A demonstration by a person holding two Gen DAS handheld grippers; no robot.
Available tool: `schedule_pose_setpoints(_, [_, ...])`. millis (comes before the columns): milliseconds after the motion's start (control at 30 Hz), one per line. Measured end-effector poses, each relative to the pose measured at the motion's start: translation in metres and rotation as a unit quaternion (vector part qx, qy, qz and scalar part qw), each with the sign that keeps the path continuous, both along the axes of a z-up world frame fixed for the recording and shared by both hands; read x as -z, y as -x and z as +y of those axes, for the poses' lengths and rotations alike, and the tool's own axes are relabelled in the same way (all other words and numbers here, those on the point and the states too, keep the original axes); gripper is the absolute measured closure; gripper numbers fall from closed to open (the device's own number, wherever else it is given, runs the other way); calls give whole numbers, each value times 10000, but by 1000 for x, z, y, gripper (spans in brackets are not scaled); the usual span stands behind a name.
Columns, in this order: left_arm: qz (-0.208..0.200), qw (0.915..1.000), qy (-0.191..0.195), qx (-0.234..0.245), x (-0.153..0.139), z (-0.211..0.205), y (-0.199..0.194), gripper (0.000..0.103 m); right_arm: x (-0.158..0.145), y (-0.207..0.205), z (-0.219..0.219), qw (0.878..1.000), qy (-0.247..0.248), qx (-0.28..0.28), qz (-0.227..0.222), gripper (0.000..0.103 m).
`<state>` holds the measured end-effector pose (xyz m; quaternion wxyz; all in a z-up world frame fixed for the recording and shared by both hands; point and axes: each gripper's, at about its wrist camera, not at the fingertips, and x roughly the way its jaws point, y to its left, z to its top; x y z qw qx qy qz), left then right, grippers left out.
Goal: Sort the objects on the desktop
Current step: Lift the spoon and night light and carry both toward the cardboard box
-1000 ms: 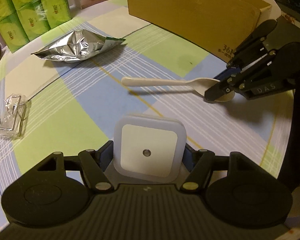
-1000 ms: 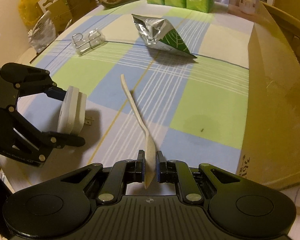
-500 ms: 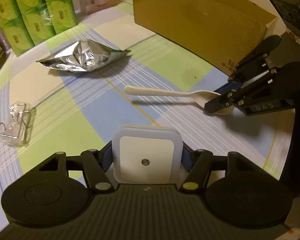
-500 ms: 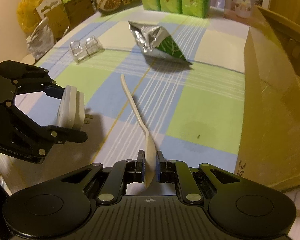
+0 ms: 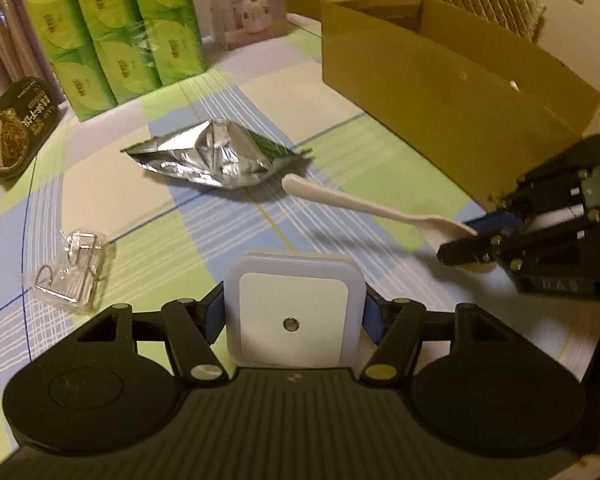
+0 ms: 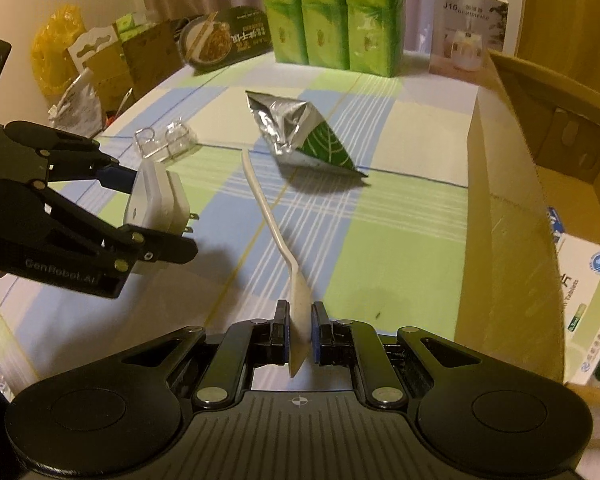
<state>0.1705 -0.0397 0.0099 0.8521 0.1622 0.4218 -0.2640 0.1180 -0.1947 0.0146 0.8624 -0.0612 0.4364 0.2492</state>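
Both grippers loaded, both clear of the checked tablecloth (image 5: 112, 208).

Left gripper (image 5: 294, 314): clenched on the white plug-in night light (image 5: 294, 322), pads on its two side edges, sensor face toward the camera. In the right wrist view the same night light (image 6: 156, 200) sits at 9 o'clock, prongs pointing away from the gripper. I judge it light, rigid and smooth-sided; the hold across the flat flanks looks sound, though the glossy plastic could slip if I twist.

Right gripper (image 6: 300, 330): clamped on the bowl end of the cream plastic spoon (image 6: 268, 216), handle sticking forward toward 12 o'clock. In the left wrist view the spoon (image 5: 360, 202) sits at 2 o'clock. Judgement: very light, slightly springy. The long free handle will swing and may snag the box wall, so I should lead with the handle tip.

Cardboard box (image 6: 504, 208) at 3 o'clock of the right wrist view, open; likely destination.

Still on the cloth: foil pouch (image 5: 216, 156), crumply and light, best pinched at a sealed edge; clear clip box (image 5: 74, 272), hard and slick, best taken across its short sides.
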Motion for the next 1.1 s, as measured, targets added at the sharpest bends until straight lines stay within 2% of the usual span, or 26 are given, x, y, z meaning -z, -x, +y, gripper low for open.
schedule_pose_setpoints(267, [-176,9995,92,-251,-13,-9,-6,41,-11,-2,-6,9995,-60,154,-274,96])
schedule_pose_setpoints(667, [-523,9962,447,-526,-45,-21,-16,41,-45,-6,-16,9937,-139,458,-1016,96])
schedule_pose_setpoints(1100, [-810,9926,788,-447,-73,-48,-25,41,-78,-14,-36,9851,-59,655,-1591,96])
